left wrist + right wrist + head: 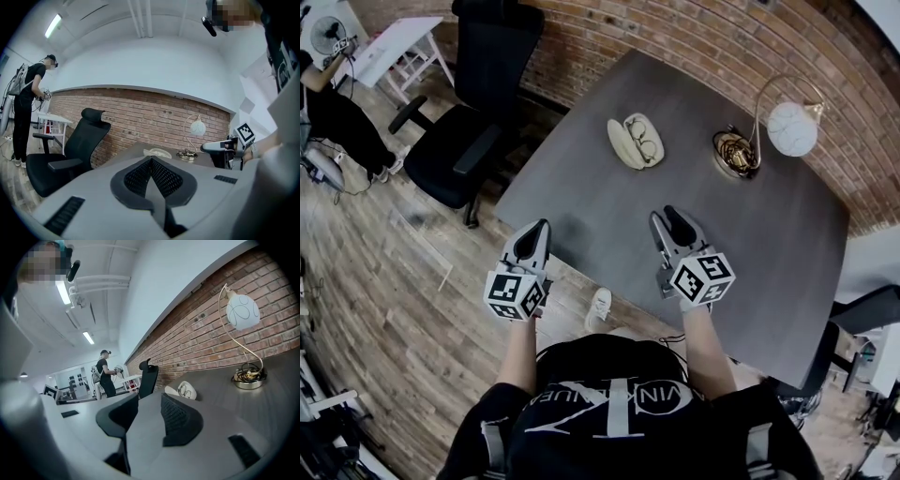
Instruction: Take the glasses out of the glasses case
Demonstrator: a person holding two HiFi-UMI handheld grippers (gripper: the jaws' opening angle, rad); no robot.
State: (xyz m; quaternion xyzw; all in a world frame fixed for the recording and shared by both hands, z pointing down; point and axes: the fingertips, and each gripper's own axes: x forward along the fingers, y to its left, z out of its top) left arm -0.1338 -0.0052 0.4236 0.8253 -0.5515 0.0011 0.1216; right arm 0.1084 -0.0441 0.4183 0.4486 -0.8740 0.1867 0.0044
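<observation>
An open cream glasses case [630, 142] lies at the far middle of the dark grey table [769, 244], with dark-rimmed glasses [646, 143] resting in its right half. The case [157, 153] shows small past the left gripper's tip, and the case [180, 390] with the glasses [188, 391] shows ahead of the right gripper. My left gripper [536, 232] hovers over the table's near-left edge, its jaws shut and empty [151, 161]. My right gripper [672, 220] is over the table nearer the middle, open with nothing between its fingers [150, 399]. Both are well short of the case.
A lamp with a white globe shade [791, 128] and a round base holding coiled cable [735, 154] stands to the right of the case. A black office chair [469, 131] sits off the table's left edge. A brick wall [694, 37] runs behind. A person [26, 110] stands far off.
</observation>
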